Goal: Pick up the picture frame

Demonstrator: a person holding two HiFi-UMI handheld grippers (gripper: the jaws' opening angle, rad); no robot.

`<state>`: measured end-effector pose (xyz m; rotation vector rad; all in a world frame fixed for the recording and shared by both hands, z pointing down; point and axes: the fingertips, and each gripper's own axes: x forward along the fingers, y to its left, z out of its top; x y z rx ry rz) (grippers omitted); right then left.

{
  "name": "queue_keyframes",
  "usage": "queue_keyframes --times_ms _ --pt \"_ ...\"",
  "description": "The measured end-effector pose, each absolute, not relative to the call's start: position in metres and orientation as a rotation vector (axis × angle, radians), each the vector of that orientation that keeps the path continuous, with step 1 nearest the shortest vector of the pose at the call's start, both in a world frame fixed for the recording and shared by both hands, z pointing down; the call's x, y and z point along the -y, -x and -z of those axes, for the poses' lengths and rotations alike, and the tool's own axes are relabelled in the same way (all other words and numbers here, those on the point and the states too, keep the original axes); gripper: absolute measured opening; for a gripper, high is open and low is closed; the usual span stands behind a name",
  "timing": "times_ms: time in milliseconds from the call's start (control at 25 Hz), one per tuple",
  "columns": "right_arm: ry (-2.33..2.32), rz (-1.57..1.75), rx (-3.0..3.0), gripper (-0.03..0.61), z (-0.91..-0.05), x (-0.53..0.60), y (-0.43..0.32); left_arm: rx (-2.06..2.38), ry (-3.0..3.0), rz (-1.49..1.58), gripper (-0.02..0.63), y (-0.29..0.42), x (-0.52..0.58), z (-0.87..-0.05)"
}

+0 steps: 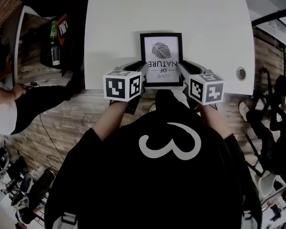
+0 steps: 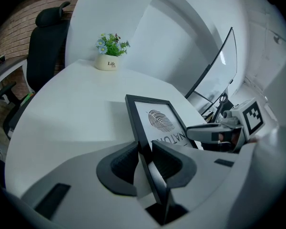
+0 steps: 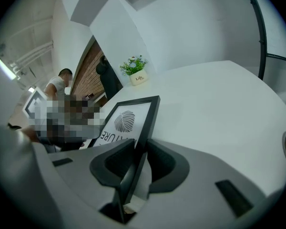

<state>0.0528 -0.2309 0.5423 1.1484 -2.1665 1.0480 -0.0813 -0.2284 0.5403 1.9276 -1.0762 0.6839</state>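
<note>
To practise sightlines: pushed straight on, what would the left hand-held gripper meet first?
Clamped on the picture frame, the left hand-held gripper would probably hit the white table beyond; depth unclear.

Head view: left hand-held gripper (image 1: 143,72) and right hand-held gripper (image 1: 179,71) cover the picture frame's (image 1: 161,56) lower corners; in both gripper views its near edge runs out of sight down between the jaws. Plant pot (image 3: 139,78): label too small to read in your right gripper view, head view's top edge cuts it off

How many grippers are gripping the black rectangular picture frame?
2. The left gripper clamps the left edge of the black rectangular picture frame; the right gripper, its right edge.
</note>
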Motion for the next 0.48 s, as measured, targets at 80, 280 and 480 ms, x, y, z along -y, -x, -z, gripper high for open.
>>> queue_keyframes --times_ms 80,280,480 --pt "-1.154 -1.038 2.177 0.098 -0.537 0.227 -0.053 1.079 -1.935 -0.677 0.100 0.081 0.224 -0.534" --pt "-1.181 -1.026 2.213 0.098 -0.520 0.212 -0.057 1.087 -1.969 -0.661 0.100 0.078 0.209 -0.519" --pt "-1.196 -1.009 2.254 0.098 -0.502 0.204 -0.054 1.111 -2.013 -0.645 0.100 0.080 0.201 -0.499"
